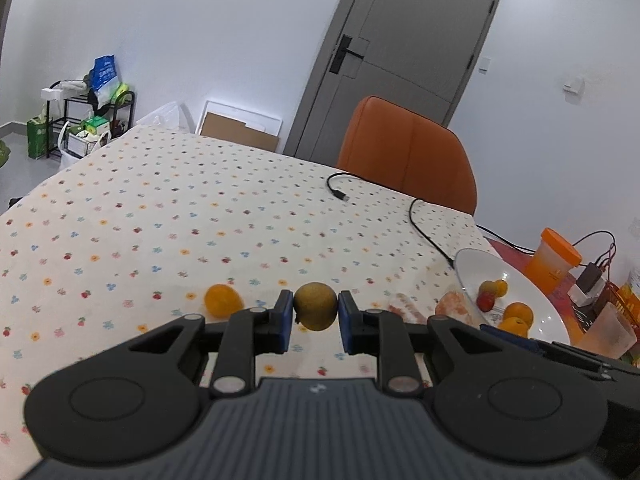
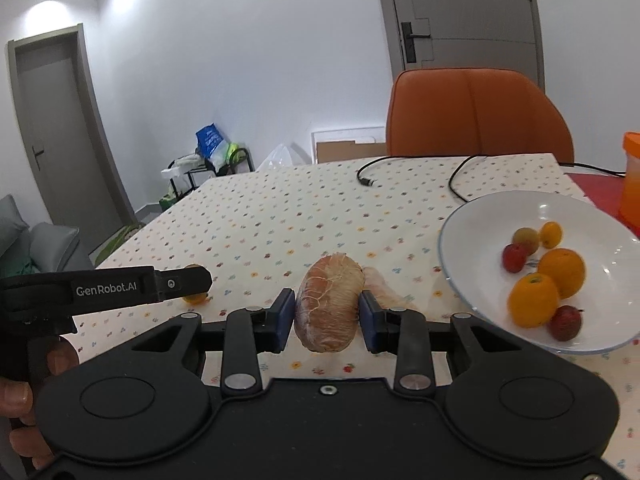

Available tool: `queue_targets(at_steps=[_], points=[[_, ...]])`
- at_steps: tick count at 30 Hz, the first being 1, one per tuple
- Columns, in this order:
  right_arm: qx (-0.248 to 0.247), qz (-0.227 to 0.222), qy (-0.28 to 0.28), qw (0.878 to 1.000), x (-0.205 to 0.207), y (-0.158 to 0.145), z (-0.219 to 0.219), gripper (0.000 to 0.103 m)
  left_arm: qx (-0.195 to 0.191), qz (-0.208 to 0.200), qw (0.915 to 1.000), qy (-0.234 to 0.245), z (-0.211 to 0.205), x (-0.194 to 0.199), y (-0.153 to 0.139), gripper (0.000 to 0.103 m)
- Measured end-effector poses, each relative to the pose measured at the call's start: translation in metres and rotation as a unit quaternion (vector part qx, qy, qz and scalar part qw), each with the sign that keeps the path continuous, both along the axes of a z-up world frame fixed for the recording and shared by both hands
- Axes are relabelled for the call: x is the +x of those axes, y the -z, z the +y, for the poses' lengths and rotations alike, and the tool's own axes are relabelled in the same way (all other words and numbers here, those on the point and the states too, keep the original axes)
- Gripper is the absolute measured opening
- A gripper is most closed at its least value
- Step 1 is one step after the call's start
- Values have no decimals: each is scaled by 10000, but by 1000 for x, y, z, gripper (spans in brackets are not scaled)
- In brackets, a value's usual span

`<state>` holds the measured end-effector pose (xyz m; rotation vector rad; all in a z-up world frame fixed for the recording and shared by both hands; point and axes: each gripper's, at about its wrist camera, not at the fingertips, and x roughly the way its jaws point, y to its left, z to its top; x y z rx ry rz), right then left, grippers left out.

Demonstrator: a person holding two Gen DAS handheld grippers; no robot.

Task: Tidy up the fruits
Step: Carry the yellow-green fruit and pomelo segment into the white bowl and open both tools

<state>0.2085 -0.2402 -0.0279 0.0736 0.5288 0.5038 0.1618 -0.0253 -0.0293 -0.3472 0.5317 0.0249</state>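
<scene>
My left gripper is shut on a small round yellow-green fruit, held a little above the flowered tablecloth. An orange kumquat lies on the cloth just left of it. In the right wrist view my right gripper is shut on a peeled citrus piece with white pith, both blue pads pressing its sides. A second peeled piece lies on the cloth behind it. The white plate to the right holds two oranges, small red fruits and small yellow ones. My left gripper shows side-on at the left.
A black cable snakes across the far side of the table. An orange chair stands behind it. Right of the plate are an orange-lidded container, a plastic cup and wired gear.
</scene>
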Motion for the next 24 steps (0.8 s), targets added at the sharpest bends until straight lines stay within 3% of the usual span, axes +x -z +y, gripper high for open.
queue_targets(at_steps=[24], points=[[398, -229, 827, 9955, -2, -3, -94, 33, 422, -182, 9964, 706, -88, 23, -19, 22]])
